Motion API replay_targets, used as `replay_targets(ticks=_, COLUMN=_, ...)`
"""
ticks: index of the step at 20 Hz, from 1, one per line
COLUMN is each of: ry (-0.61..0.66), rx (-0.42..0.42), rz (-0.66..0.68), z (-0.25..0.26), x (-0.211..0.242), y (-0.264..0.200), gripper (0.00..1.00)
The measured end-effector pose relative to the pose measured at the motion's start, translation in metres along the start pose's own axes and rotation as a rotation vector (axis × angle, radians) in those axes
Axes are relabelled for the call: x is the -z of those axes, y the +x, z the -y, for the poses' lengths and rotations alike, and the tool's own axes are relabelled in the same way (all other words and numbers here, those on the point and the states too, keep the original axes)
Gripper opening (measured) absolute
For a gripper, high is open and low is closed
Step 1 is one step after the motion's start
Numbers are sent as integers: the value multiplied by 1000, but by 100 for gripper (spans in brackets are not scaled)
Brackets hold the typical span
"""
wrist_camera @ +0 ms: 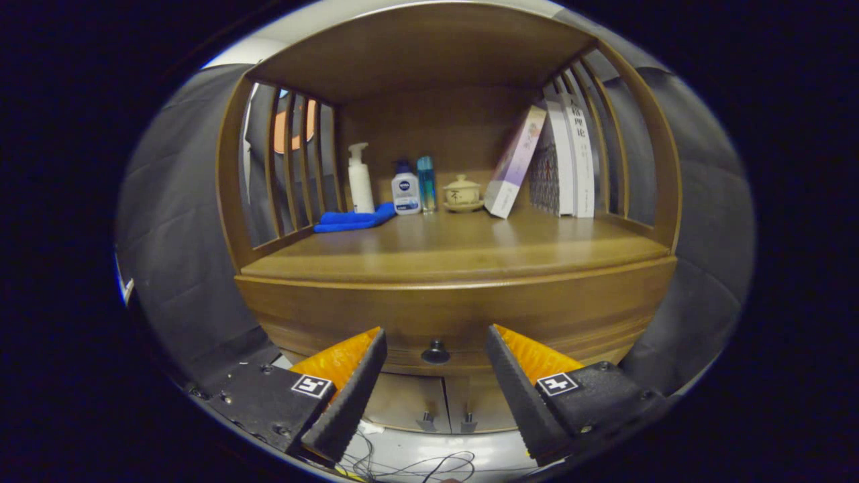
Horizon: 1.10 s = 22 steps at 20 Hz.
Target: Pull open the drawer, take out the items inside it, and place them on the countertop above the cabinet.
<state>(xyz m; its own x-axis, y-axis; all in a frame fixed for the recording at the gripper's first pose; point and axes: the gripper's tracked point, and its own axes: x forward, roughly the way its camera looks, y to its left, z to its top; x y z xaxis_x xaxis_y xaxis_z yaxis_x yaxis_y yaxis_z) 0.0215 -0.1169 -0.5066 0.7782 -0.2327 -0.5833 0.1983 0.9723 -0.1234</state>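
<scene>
Drawer (456, 322) front sits shut, flush in the wooden cabinet just below the countertop (456, 251), and its small dark round knob (435, 351) lies between my two fingers, a little beyond their tips. I read the gripper (436, 352) as spread wide, jaws apart and touching nothing. The knob is the only place I can take hold; it looks hard and smooth, so I expect it could slip unless I close squarely behind its head. I judge the drawer itself stiff and fairly heavy, likely needing a straight, steady pull. Below it are two cabinet doors (443, 402) with their own small handles. On the countertop stand a pump bottle (360, 180), two smaller bottles, a blue cloth (354, 220), a lidded jar (462, 193) and leaning books (550, 161).
</scene>
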Motion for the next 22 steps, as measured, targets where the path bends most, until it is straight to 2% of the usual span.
replay_targets(ticks=6, ry=-24, rx=53, rz=-8, z=6, x=18, y=22, gripper=82)
replay_targets(ticks=12, ry=-22, rx=87, rz=19, z=6, x=21, y=33, gripper=63)
replay_targets(ticks=17, ry=-39, rx=98, rz=40, z=-1, x=23, y=34, gripper=35)
replay_targets(ticks=22, ry=2, rx=80, rz=32, z=-3, x=23, y=33, gripper=25)
